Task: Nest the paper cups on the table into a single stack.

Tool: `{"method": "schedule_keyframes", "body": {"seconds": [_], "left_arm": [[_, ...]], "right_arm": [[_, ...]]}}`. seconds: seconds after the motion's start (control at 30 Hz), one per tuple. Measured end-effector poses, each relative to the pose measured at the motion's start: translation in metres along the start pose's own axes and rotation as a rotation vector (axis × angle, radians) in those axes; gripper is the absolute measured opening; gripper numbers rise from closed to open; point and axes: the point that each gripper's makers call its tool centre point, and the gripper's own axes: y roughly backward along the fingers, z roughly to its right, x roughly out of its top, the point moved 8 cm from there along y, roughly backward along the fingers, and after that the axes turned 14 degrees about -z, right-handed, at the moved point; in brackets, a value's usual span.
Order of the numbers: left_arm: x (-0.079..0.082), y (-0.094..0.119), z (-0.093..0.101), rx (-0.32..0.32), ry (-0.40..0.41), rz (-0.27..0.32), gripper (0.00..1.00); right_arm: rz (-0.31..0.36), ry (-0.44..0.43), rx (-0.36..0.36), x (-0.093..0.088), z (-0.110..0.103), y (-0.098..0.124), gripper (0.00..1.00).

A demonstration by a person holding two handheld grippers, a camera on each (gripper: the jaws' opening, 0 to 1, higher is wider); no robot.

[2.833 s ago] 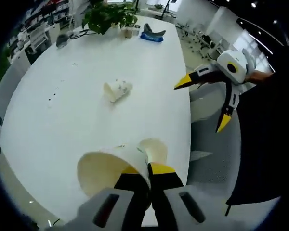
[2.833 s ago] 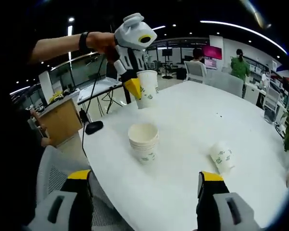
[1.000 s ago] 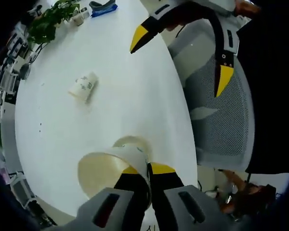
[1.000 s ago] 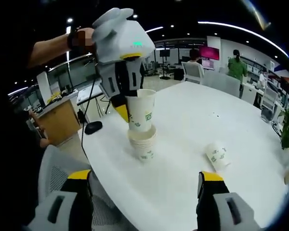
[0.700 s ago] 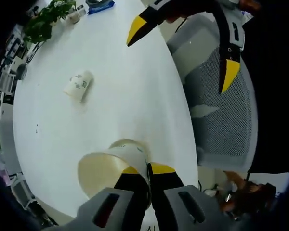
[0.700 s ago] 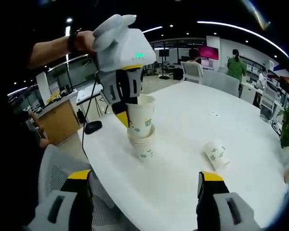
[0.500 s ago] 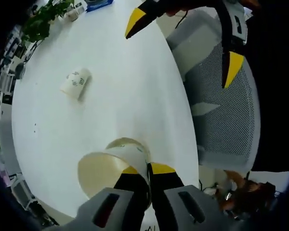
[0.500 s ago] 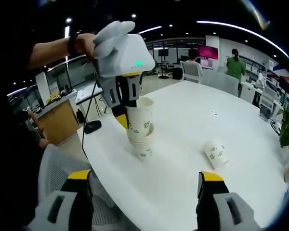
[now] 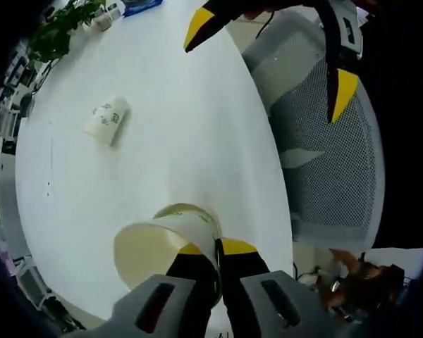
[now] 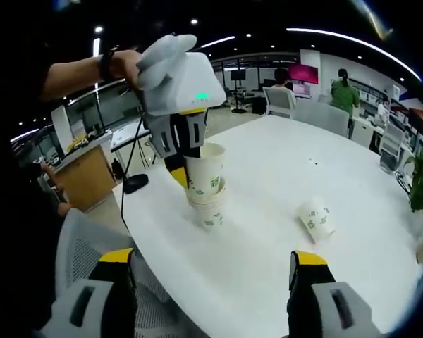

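My left gripper [image 9: 218, 248] is shut on the rim of a white paper cup [image 9: 155, 248] with green print. That cup sits partly inside the top of a short stack of nested cups [image 9: 188, 212] near the white table's [image 9: 197, 127] edge. From the right gripper view, the left gripper [image 10: 178, 173] holds the cup [image 10: 205, 169] upright in the stack [image 10: 209, 209]. Another cup [image 10: 316, 218] lies on its side further along the table, also the lying cup [image 9: 106, 121]. My right gripper [image 10: 211, 264] is open and holds nothing, hanging off the table edge; its yellow fingertips [image 9: 342, 90] show above a chair.
A grey mesh chair [image 9: 324, 169] stands by the table edge under the right gripper. A potted plant [image 9: 53, 39] and a blue object [image 9: 142, 5] sit at the table's far end. A black mouse-like object [image 10: 135, 183] lies near the stack. People [image 10: 345, 95] stand in the background.
The left gripper has brought its cup from above and behind the stack down into the stack's top. The right gripper has stayed open and nearly still.
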Motion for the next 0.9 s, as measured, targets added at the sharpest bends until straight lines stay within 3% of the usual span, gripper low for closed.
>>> {"method": "schedule_keyframes", "body": {"seconds": [0.9], "left_arm": [[-0.0023, -0.0049, -0.0027, 0.008, -0.029, 0.003, 0.06]], "right_arm": [[0.0, -0.001, 0.007, 0.0, 0.0008, -0.0026, 0.91]]}}
